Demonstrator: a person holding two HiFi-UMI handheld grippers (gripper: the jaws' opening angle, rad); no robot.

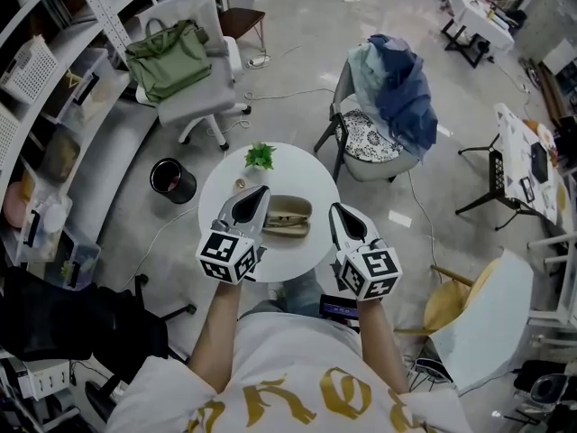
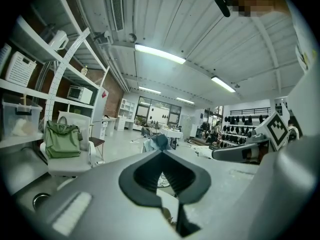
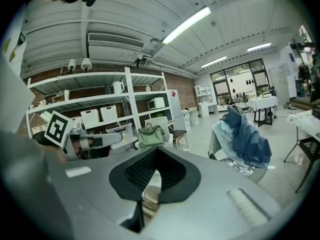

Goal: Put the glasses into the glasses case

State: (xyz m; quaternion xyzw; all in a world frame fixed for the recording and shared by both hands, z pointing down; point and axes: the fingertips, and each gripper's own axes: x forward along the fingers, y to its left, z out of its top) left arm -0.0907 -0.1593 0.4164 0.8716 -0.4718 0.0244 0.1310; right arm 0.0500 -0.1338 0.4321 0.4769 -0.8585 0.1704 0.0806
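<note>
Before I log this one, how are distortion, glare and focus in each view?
Head view: sharp and evenly lit, straight lines bowed toward the edges, glasses case readable. Left gripper view: heavy fisheye, black corners, ceiling light blown out, near jaws soft. Right gripper view: same fisheye, dark rim, light strip glaring.

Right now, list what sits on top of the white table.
A small plant, a tan case and a tiny round thing. The left gripper and right gripper hang over the table, covering parts of its near side.
</note>
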